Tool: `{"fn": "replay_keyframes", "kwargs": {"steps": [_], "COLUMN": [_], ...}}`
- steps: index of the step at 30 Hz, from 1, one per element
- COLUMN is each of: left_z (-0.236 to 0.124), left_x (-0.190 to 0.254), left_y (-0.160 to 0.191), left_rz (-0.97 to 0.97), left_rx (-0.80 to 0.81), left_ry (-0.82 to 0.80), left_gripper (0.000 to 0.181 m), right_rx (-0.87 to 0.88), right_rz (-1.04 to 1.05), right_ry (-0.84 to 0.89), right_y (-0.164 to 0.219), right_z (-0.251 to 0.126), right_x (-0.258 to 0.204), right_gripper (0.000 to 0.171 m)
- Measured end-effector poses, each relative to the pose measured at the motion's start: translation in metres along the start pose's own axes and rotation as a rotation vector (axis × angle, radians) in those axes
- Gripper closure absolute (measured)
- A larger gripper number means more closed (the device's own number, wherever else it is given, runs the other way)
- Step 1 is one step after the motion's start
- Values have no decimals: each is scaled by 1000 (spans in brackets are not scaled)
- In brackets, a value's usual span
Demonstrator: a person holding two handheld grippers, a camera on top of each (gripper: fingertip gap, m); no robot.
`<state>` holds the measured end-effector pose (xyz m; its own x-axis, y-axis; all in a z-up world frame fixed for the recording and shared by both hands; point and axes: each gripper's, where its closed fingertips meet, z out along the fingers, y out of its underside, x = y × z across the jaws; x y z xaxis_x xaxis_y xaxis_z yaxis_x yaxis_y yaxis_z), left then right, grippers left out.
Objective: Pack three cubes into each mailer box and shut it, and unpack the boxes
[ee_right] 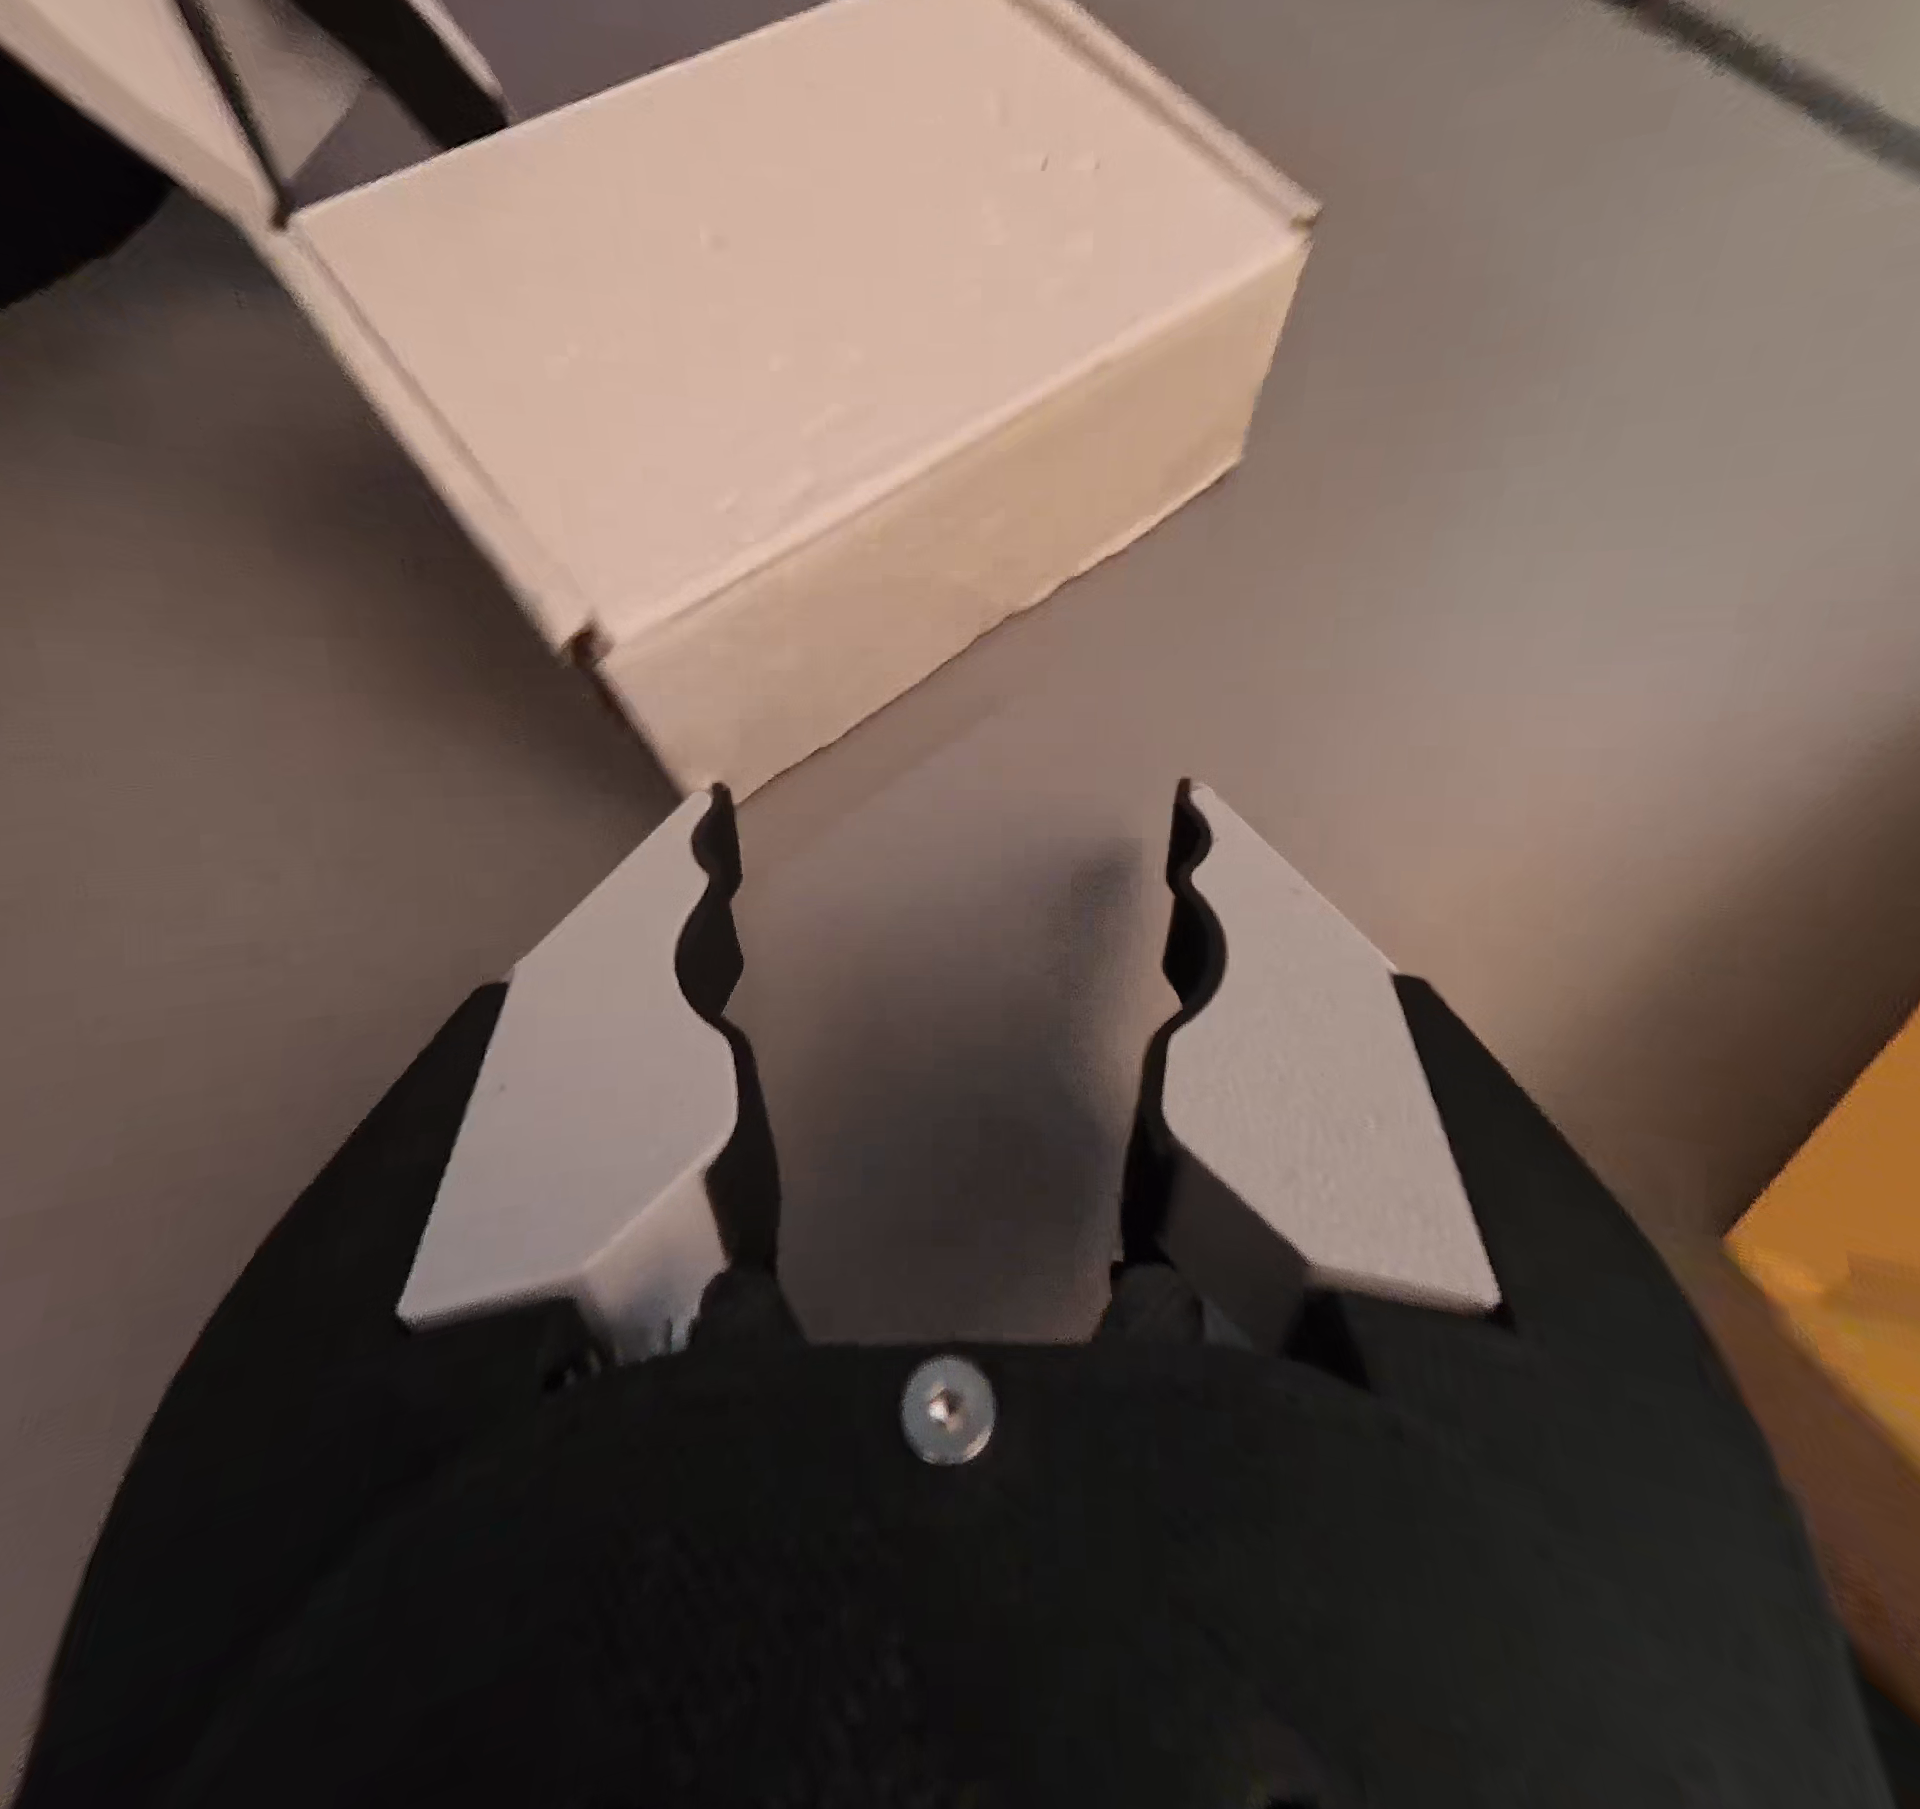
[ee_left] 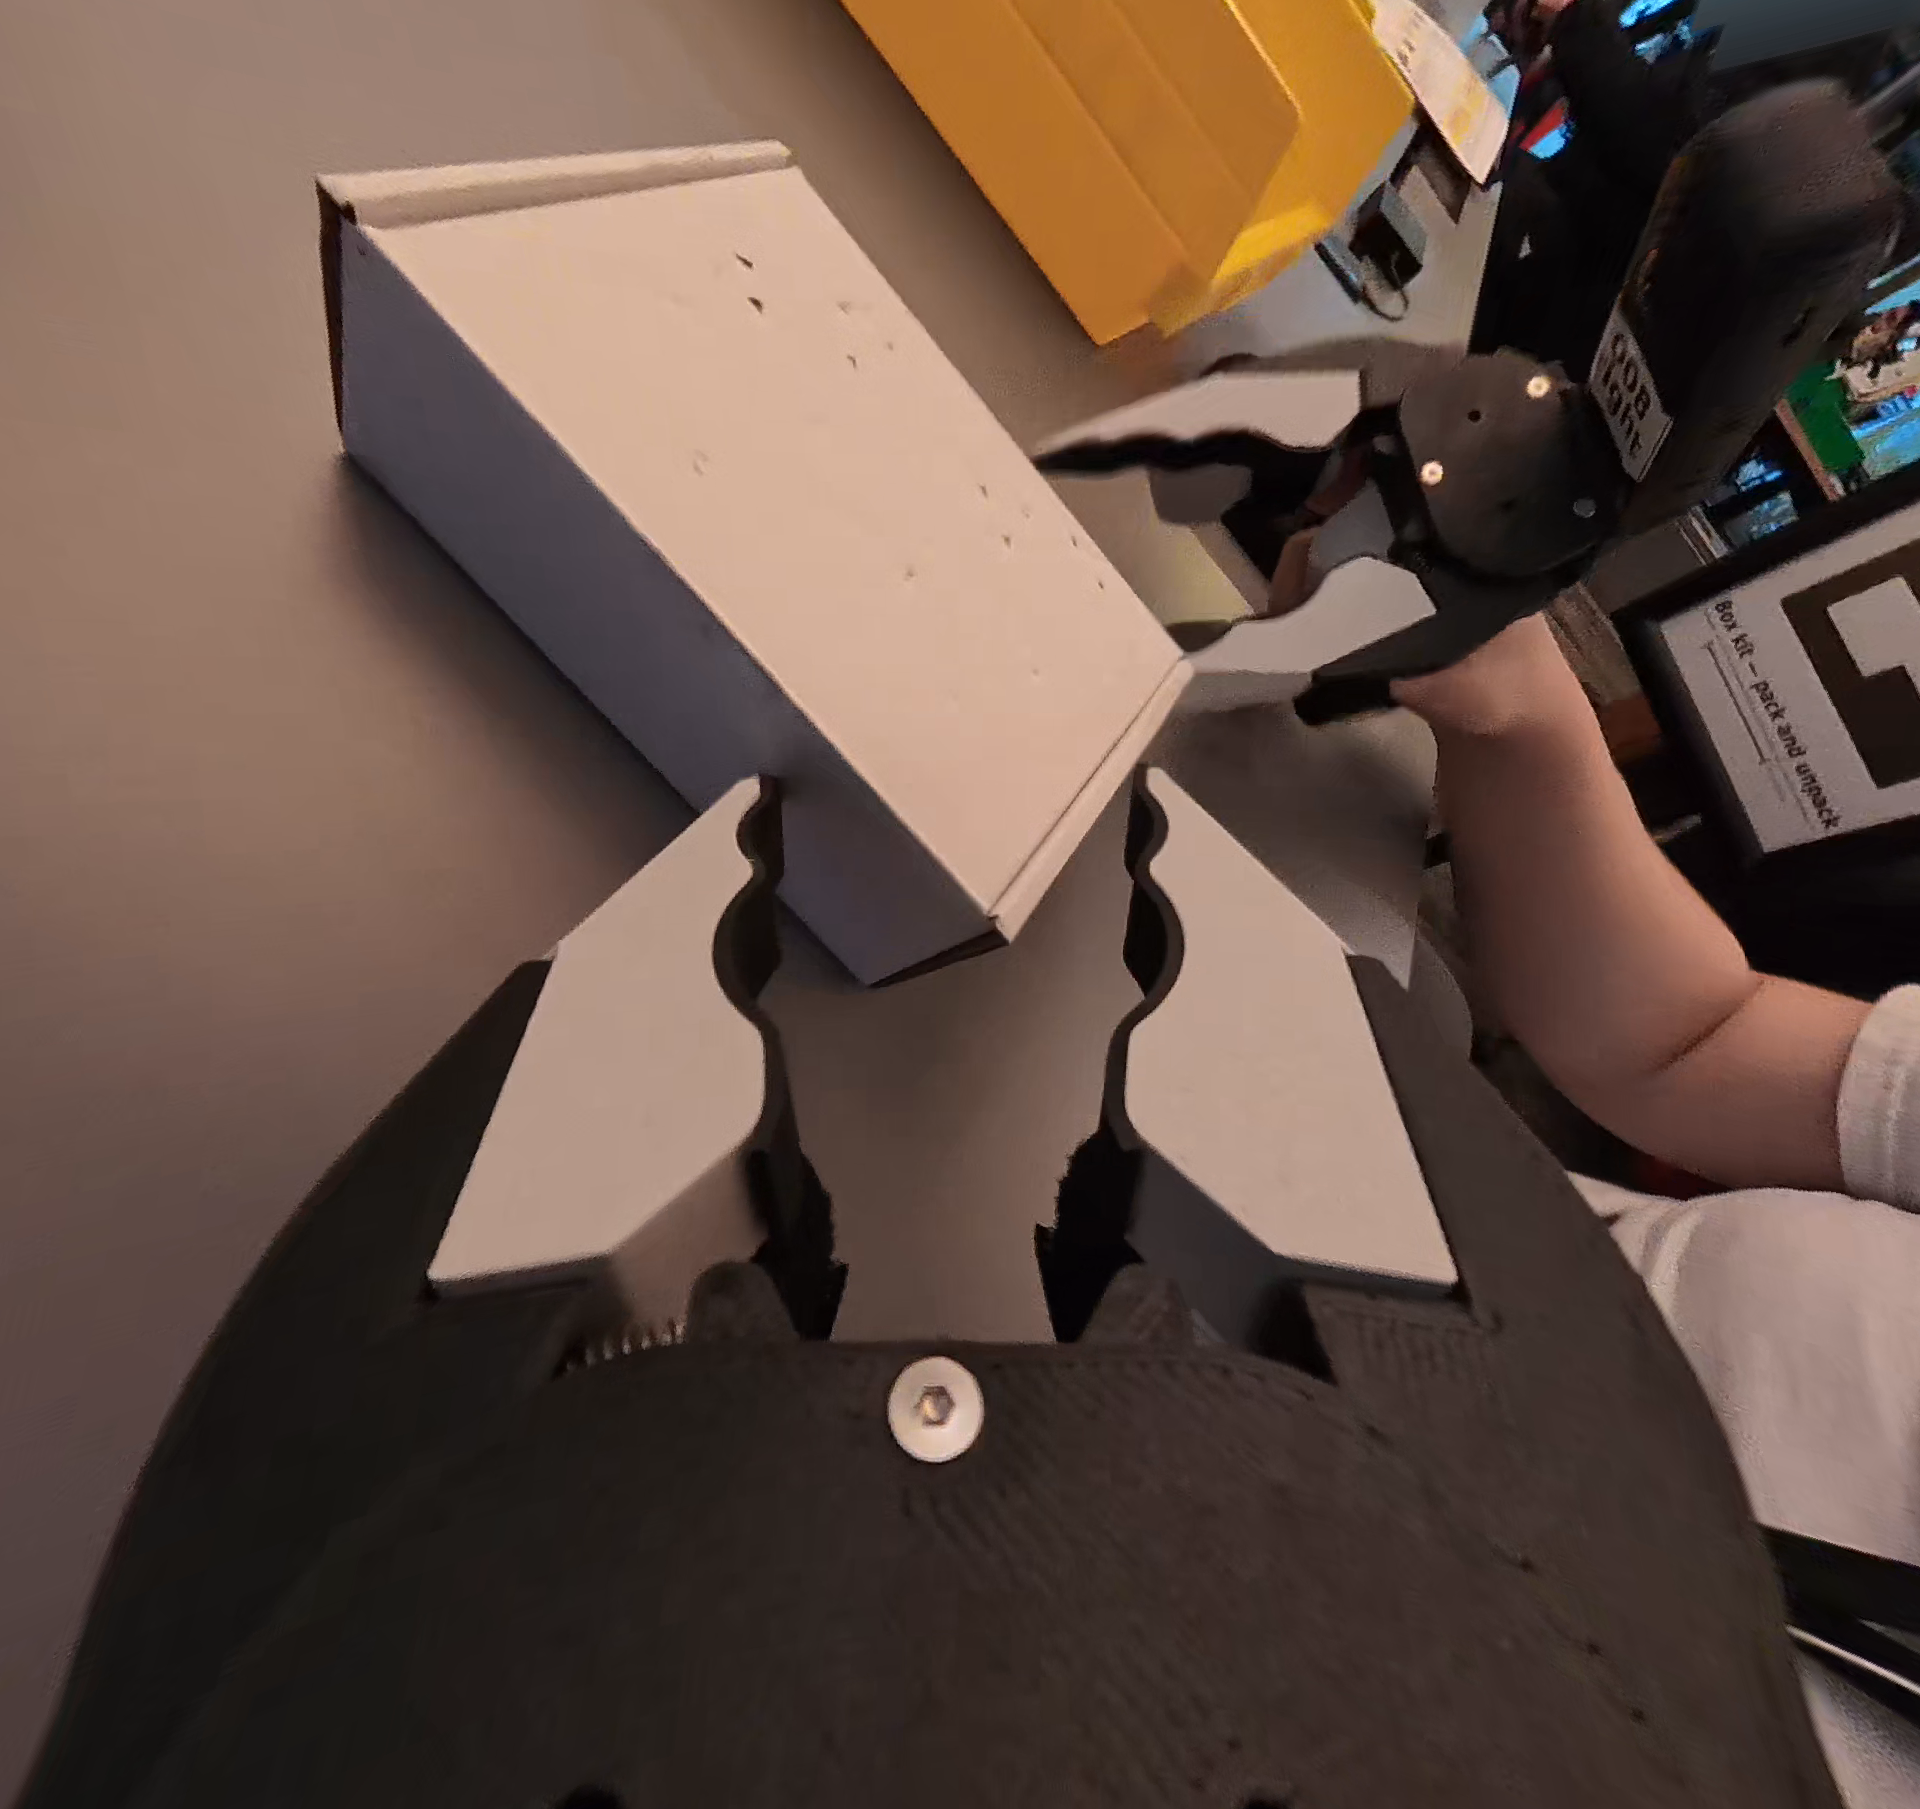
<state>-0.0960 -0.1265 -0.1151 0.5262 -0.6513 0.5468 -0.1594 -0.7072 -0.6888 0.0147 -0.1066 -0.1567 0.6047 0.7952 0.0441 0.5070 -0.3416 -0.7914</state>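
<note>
A closed white mailer box (ee_left: 727,512) lies flat on the grey table, with small dents in its lid. It also shows in the right wrist view (ee_right: 810,346). My left gripper (ee_left: 951,793) is open and empty, its fingertips at the box's near corner. My right gripper (ee_right: 951,793) is open and empty, just short of the box's near side. The right gripper also shows in the left wrist view (ee_left: 1153,564), open beside the box's right end, held by a hand. The left gripper's fingers (ee_right: 156,86) show at the top left of the right wrist view. No cubes are visible.
A yellow plastic bin (ee_left: 1122,86) stands behind the box; a yellow corner (ee_right: 1839,1364) shows at the lower right of the right wrist view. A framed card with a black marker (ee_left: 1808,679) stands at the right. A person's forearm (ee_left: 1621,980) reaches in from the right.
</note>
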Motion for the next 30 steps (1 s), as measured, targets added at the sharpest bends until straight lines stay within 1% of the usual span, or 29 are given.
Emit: {"fn": "replay_keyframes", "kwargs": {"steps": [2,3,5,7,8,9,11,13,15,18,20,22,24,27,30], "left_z": [3,5,8,13,15,17,17,15,15,22,29,32,35,36,36], "left_x": [5,7,16,25,28,27,23,21,18,10,2,-5,-7,-9,-9], "left_y": [4,7,13,20,24,28,30,30,32,39,44,41,38,38,38], "left_rz": [15,3,-41,-84,-91,-87,-60,-34,12,131,239,341,383,431,439], "left_rx": [3,-9,-17,-22,-26,-30,-14,6,-6,-65,-125,-146,-150,-167,-172], "left_ry": [17,30,79,124,132,122,81,48,-7,-122,-219,-310,-343,-375,-394], "left_gripper": [117,117,119,122,123,125,133,135,135,134,134,134,138,140,140], "right_rx": [8,16,37,93,107,96,35,85,121,137,132,145,140,104,74], "right_rz": [62,65,44,84,105,119,137,218,298,340,341,339,348,285,258], "right_ry": [-86,-93,-88,-103,-92,-51,-5,-47,-155,-159,-137,-156,-154,-134,-109], "right_y": [10,11,8,-3,-6,-4,3,-6,-13,-12,-11,-15,-15,-13,-11], "right_z": [-10,-15,-23,-23,-19,-12,-6,-7,-10,-10,-10,-9,-7,-3,2], "right_x": [-25,-33,-45,-59,-62,-58,-52,-58,-73,-73,-70,-74,-75,-79,-83], "right_gripper": [81,81,79,76,73,64,51,51,50,50,41,42,39,32,26]}}
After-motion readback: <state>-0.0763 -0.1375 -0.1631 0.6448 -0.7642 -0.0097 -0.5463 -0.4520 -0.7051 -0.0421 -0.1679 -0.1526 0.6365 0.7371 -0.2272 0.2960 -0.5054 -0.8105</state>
